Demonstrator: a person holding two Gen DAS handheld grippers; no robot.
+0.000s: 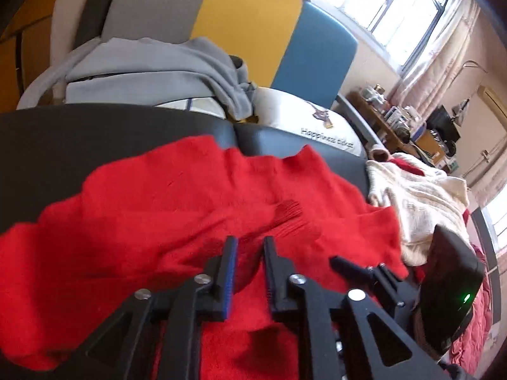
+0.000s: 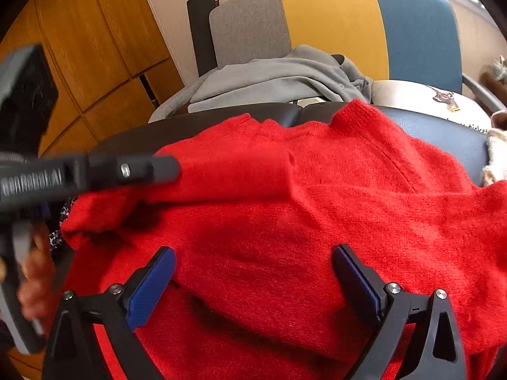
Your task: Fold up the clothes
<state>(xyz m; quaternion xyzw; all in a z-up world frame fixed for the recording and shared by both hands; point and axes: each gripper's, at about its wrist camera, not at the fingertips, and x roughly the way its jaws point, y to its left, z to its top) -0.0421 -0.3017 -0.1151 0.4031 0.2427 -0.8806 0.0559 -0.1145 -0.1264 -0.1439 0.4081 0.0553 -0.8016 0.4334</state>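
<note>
While the red sweater (image 1: 177,209) lies spread over the dark padded surface (image 1: 79,139) and fills the lower half of both views, the left gripper (image 1: 250,243) sits at the bottom centre of its own frame with its two fingers drawn close, only a narrow gap between them, and a fold of red knit bunched in that gap; whether the pads truly pinch the fabric cannot be told. From the right wrist view the same tool appears as a blurred dark bar entering from the left edge, its tip lying on a rolled sleeve of the sweater, with a person's hand (image 2: 35,272) on its handle at the lower left. The right gripper (image 2: 253,259) has its fingers spread wide at the bottom of its frame, blue pads facing inward, poised over the sweater's body with nothing between them. Beyond the sweater, in the upper centre, a grey garment (image 2: 279,79) is heaped against a grey, yellow and blue chair back (image 2: 332,19). A cream knit garment (image 1: 421,196) lies at the right of the left wrist view.
</note>
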